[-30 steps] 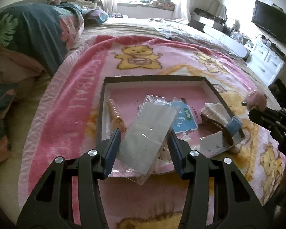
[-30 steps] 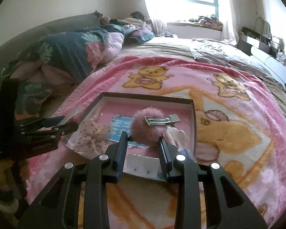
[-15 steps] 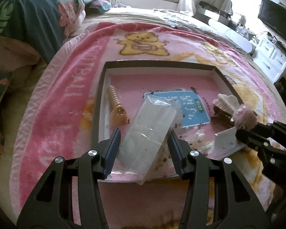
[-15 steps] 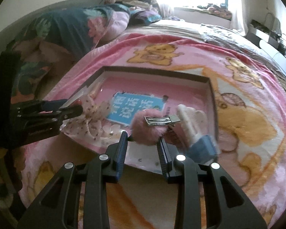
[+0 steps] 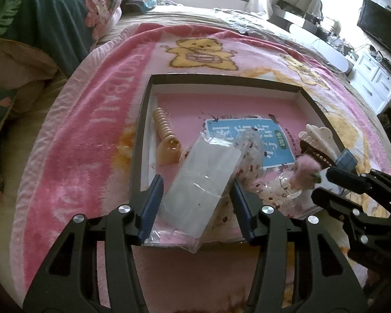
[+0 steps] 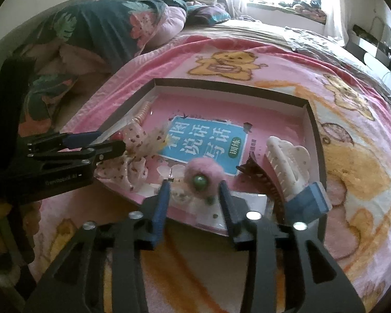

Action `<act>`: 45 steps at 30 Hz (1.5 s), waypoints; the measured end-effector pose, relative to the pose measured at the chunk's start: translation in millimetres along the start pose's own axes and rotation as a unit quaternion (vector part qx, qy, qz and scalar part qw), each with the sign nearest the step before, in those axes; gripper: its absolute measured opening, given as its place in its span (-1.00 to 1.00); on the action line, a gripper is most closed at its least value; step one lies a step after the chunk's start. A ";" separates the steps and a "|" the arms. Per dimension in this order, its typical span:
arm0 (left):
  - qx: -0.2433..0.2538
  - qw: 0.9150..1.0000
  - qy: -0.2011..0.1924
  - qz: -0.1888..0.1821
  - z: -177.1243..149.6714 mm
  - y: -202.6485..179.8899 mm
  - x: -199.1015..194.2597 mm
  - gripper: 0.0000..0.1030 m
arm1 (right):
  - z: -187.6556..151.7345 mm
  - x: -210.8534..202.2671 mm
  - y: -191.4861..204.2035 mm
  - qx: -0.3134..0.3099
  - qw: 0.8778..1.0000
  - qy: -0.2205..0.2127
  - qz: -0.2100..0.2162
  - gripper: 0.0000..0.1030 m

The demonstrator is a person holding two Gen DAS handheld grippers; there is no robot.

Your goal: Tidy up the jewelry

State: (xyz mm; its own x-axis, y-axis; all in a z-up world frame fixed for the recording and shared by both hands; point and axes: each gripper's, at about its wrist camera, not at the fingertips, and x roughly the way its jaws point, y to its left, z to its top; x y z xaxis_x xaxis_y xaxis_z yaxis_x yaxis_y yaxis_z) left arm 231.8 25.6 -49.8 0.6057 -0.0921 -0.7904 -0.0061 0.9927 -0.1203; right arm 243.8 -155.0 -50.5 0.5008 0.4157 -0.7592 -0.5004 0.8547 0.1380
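We hold both grippers over a shallow box (image 5: 143, 120) that lies on a pink blanket (image 5: 86, 135) with bear pictures, spread on a bed. Our left gripper (image 5: 195, 203) has a clear plastic bag (image 5: 203, 182) between its blue pads; the jaws are opening, and the bag's edges lie close to both pads, though we cannot tell whether they still press on it. The bag's lower end hangs over the near wall of the box. Our right gripper (image 6: 194, 198) is also opening its jaws, and the pink fluffy hair clip (image 6: 202, 173) with a green bead sits between the fingertips with a gap on each side, resting in the box near its front edge. Inside the box we also see a blue booklet (image 6: 208, 140) lying flat on the pink floor, a white claw clip (image 6: 289, 161) just beside a brown claw clip (image 6: 263, 180) at the right wall, a beige spiral hair tie (image 5: 165, 125) near the left wall, and a spotted fabric bow (image 6: 135, 156) beside our left gripper's tips. A small blue box (image 6: 309, 203) lies at the front right corner.
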 end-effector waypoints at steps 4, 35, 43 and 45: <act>-0.001 1.000 -0.006 0.004 -1.5 0.8 -8.4 0.22 | -2.6 -17.7 -4.6 0.017 1.000 -0.015 -0.002 0.34; 0.003 0.997 -0.076 0.012 -85.6 -38.4 -139.5 0.82 | -95.2 -159.6 -8.0 0.081 0.989 -0.116 -0.031 0.92; 0.001 0.996 -0.087 0.017 -108.2 -40.5 -146.3 0.82 | -122.7 -157.4 -5.9 0.112 0.987 -0.113 -0.024 0.92; 0.004 0.996 -0.087 0.018 -113.1 -41.1 -147.1 0.82 | -126.7 -155.8 -5.7 0.114 0.987 -0.108 -0.022 0.92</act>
State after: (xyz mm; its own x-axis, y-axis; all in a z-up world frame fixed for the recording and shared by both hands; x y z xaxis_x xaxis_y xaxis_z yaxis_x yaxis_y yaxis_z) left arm 52.9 -10.4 3.5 0.7345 -0.0426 -0.6773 -0.0244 0.9957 -0.0891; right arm 79.2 -264.0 -13.7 0.6703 0.4114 -0.6177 -0.3145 0.9113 0.2657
